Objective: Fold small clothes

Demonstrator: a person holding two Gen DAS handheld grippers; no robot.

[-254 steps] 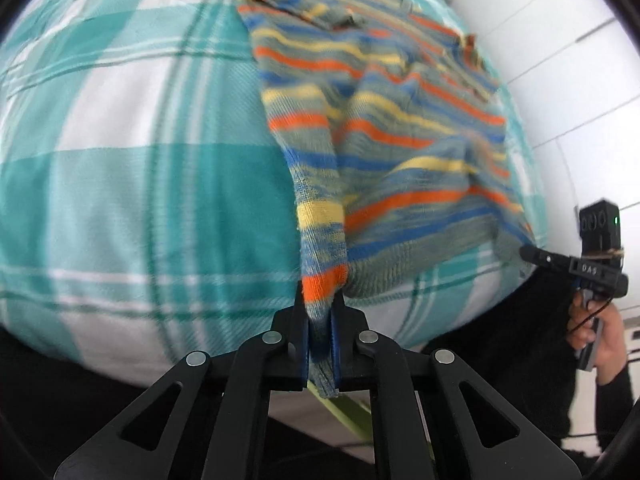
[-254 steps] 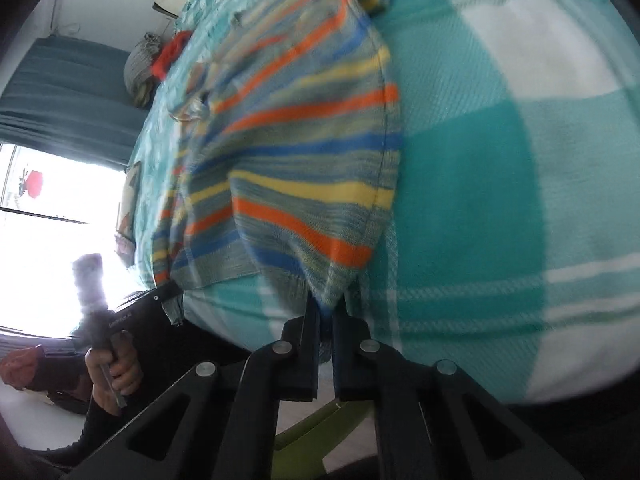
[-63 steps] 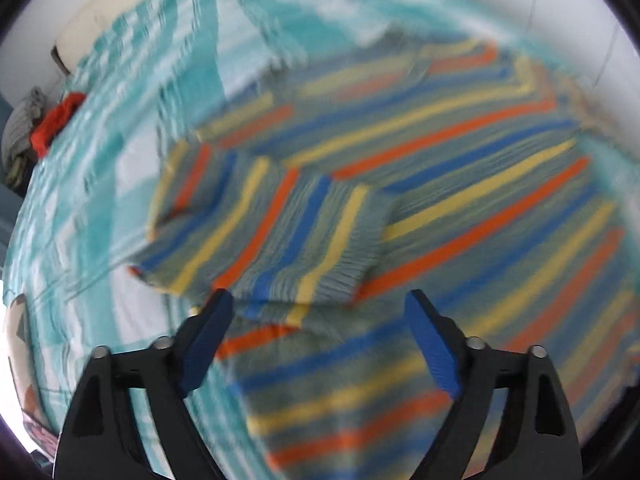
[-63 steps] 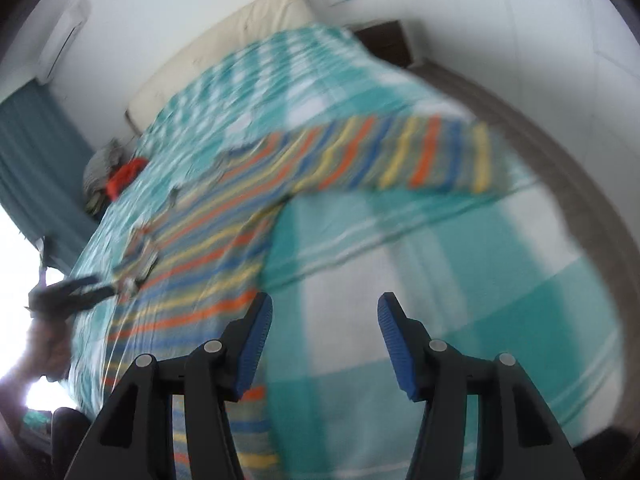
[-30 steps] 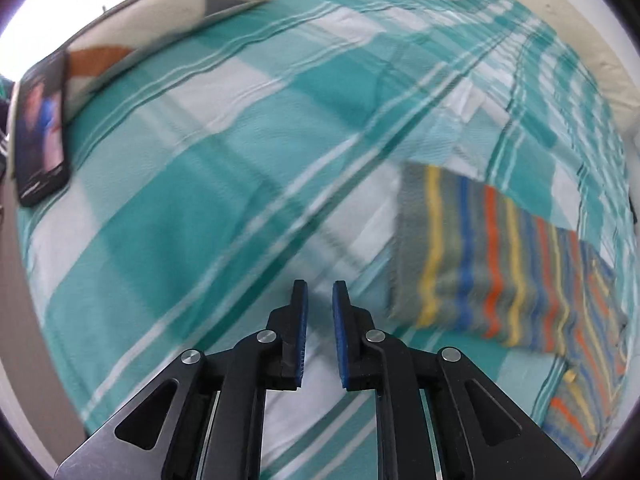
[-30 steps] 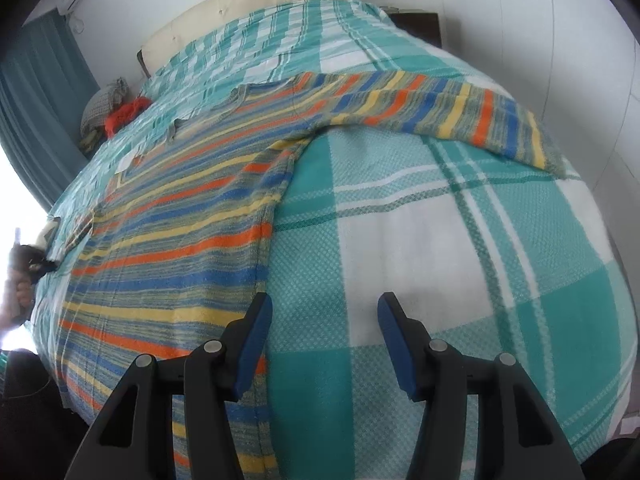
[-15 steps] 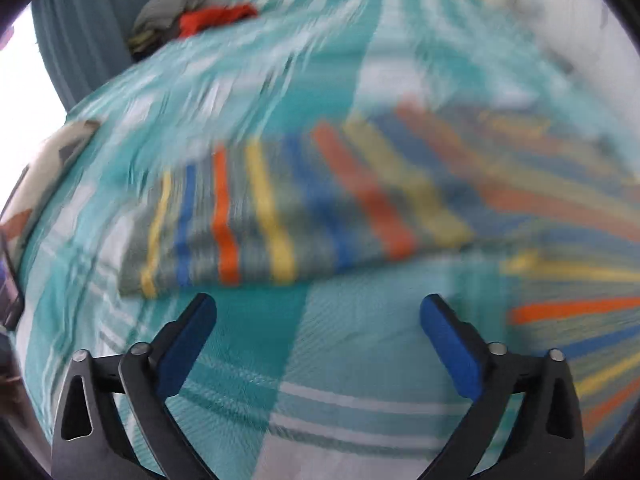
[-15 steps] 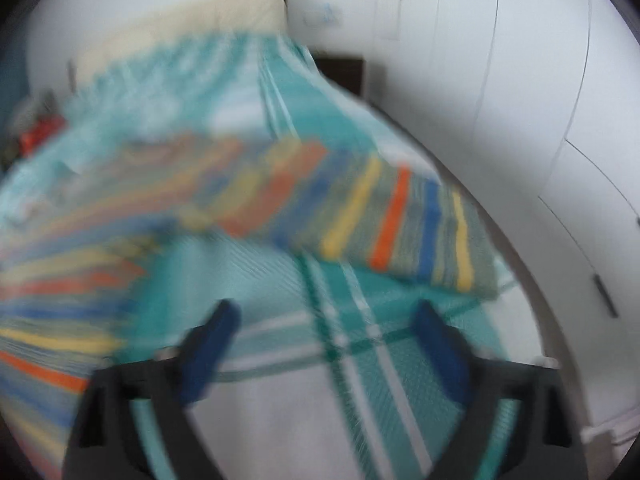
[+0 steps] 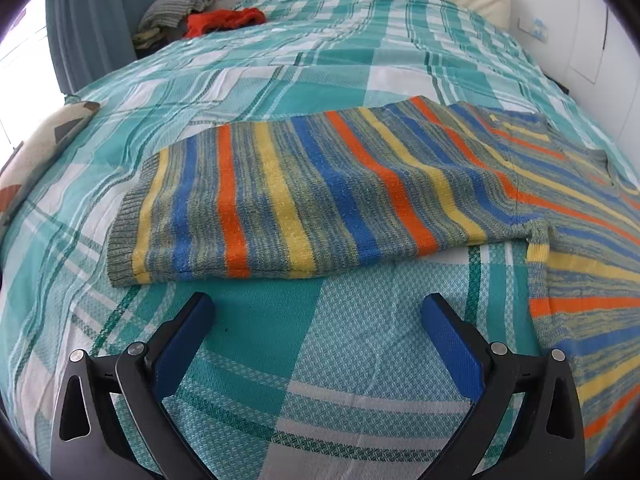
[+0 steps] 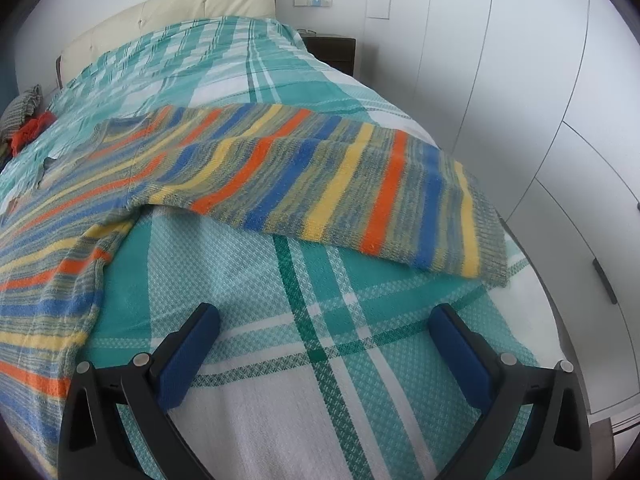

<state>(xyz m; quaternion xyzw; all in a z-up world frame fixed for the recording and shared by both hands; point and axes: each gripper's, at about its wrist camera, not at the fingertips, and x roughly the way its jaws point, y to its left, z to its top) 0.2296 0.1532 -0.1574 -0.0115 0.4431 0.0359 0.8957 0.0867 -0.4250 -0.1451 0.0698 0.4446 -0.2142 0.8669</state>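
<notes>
Left wrist: striped knit sweater (image 9: 320,196) flat on teal plaid bed (image 9: 304,364), sleeve stretched out, ribbed cuff at left, left gripper (image 9: 316,320) wide open, empty; right wrist: other sleeve (image 10: 360,192) spread toward bed edge, right gripper (image 10: 324,332) wide open, empty.

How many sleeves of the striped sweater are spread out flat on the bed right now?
2. The left sleeve lies ahead of the left gripper; the right sleeve ahead of the right gripper, near the bed's edge.
</notes>
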